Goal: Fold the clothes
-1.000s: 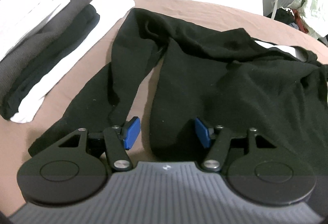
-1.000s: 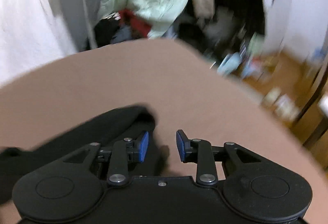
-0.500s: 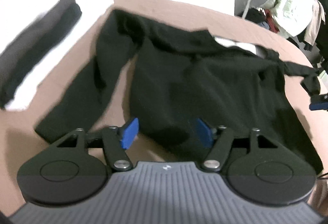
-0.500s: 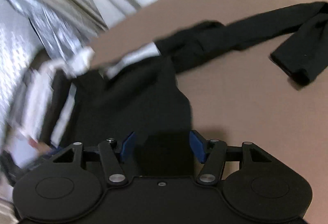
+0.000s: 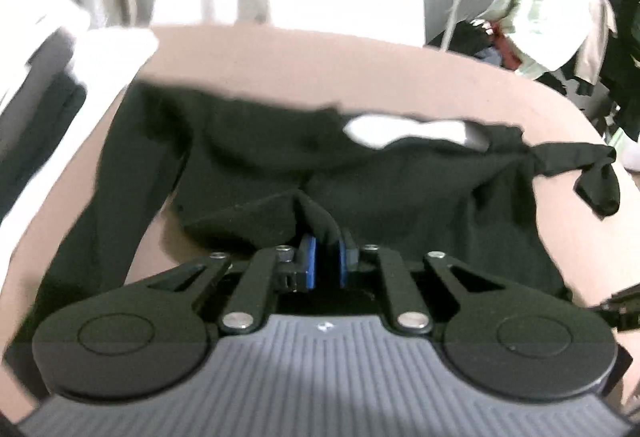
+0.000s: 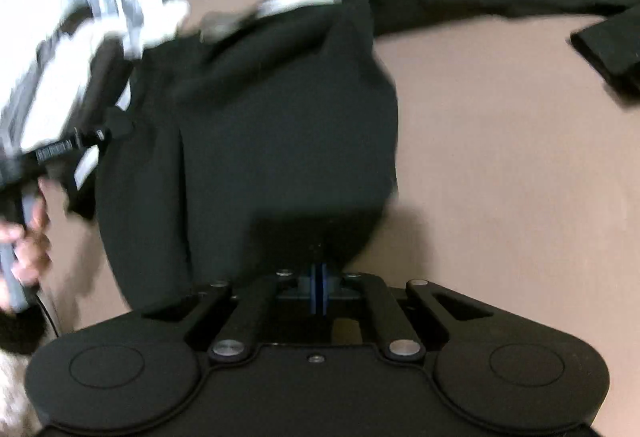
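Observation:
A black long-sleeved shirt point(image 5: 360, 173) lies spread on the brown surface point(image 5: 320, 57), with a white collar label point(image 5: 400, 129) at its far edge. My left gripper point(image 5: 325, 265) is shut on the shirt's near hem, which bunches up between the blue pads. My right gripper point(image 6: 319, 289) is shut on the hem of the same shirt point(image 6: 280, 125) at its other bottom corner. One sleeve point(image 5: 108, 197) runs down the left; the other sleeve point(image 5: 580, 165) trails off to the right, its cuff folded over.
A stack of folded white, grey and black clothes point(image 5: 36, 85) sits at the left edge of the surface. Hanging garments and a pale green jacket point(image 5: 552, 17) crowd the background. The person's hand holding the left gripper point(image 6: 24, 237) shows in the right wrist view.
Both grippers went from open to shut on the shirt's bottom hem. The right gripper swung round from the surface's far side to the hem.

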